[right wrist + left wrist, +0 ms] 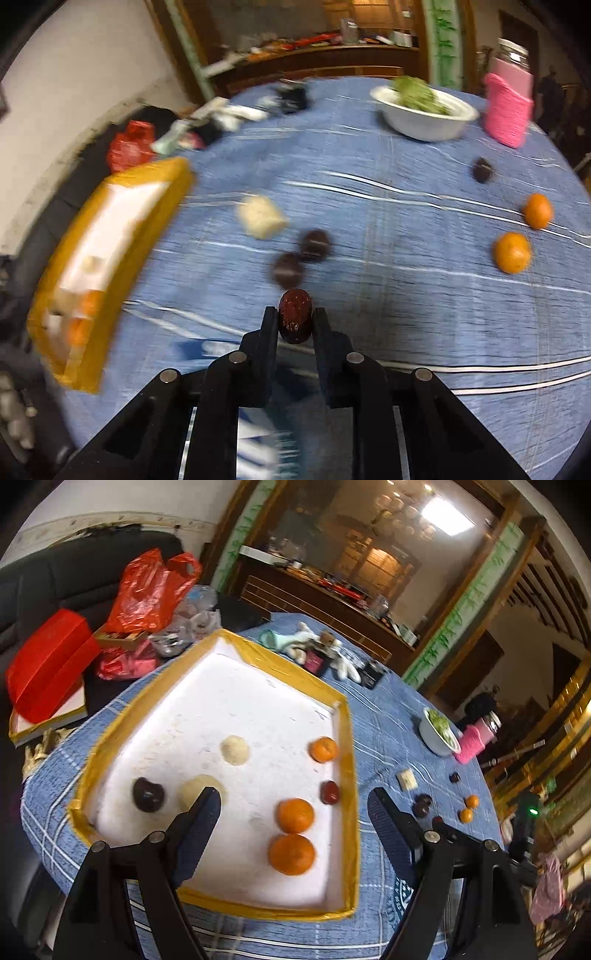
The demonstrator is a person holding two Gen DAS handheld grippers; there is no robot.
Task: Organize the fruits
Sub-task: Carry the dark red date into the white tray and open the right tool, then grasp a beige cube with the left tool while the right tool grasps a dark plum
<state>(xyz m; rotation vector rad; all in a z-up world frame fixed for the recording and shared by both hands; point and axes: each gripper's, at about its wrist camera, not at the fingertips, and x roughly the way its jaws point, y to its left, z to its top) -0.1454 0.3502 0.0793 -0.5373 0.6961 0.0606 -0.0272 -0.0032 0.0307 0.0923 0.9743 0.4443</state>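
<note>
A white foam tray (349, 775) with a yellow taped rim lies on the blue tablecloth. In it are three oranges (294, 815), a dark plum (148, 794), a red date (329, 792) and two pale round pieces (234, 750). My left gripper (293, 799) hovers open over the tray's near end, nothing between its fingers. In the right wrist view my right gripper (295, 318) is shut on a dark red date (294, 314) just above the cloth. Beyond it lie two dark plums (301, 256), a pale chunk (260, 216), a third plum (483, 170) and two oranges (512, 252). The tray (88, 343) sits at the left.
A white bowl (424, 122) of greens and a pink knitted cover (506, 114) around a jar stand at the table's far side. Red bags (147, 587), a red box (48, 664) and a stuffed toy (325, 646) lie behind the tray. The table edge curves at the right.
</note>
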